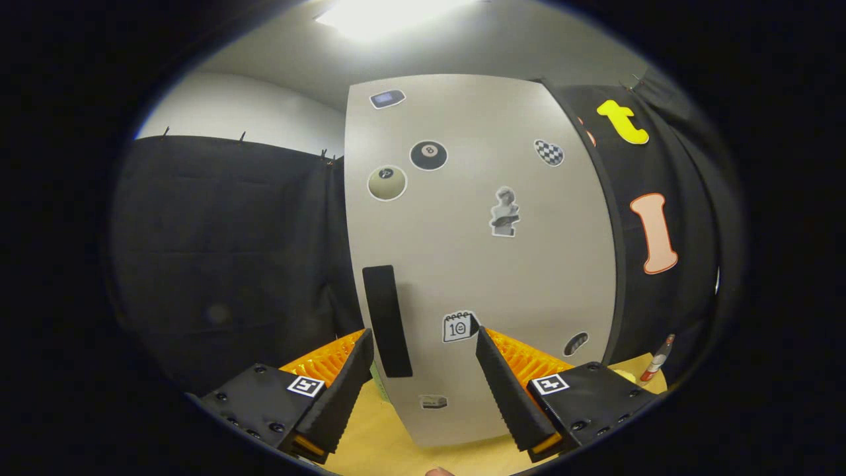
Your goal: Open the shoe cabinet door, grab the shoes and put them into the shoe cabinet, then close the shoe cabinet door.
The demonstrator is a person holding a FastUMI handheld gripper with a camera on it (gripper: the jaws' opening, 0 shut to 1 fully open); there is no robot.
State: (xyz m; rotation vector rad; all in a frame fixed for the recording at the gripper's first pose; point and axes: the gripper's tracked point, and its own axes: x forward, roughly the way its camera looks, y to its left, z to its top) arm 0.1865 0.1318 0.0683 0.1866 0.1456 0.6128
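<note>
The shoe cabinet's pale grey door (476, 251) stands upright just ahead of me, covered with several stickers. A black vertical handle (386, 320) sits near the door's left edge, just inside my left finger. My gripper (423, 350) is open, its fingers spread wide in front of the door's lower part, with nothing between them. From here the door looks shut. The cabinet rests on a light wooden table (383, 443).
Black cloth walls hang to the left and right of the cabinet. A small bottle with a red cap (655, 362) stands on the table at the right, beside the cabinet. A fingertip (439, 471) shows at the very bottom.
</note>
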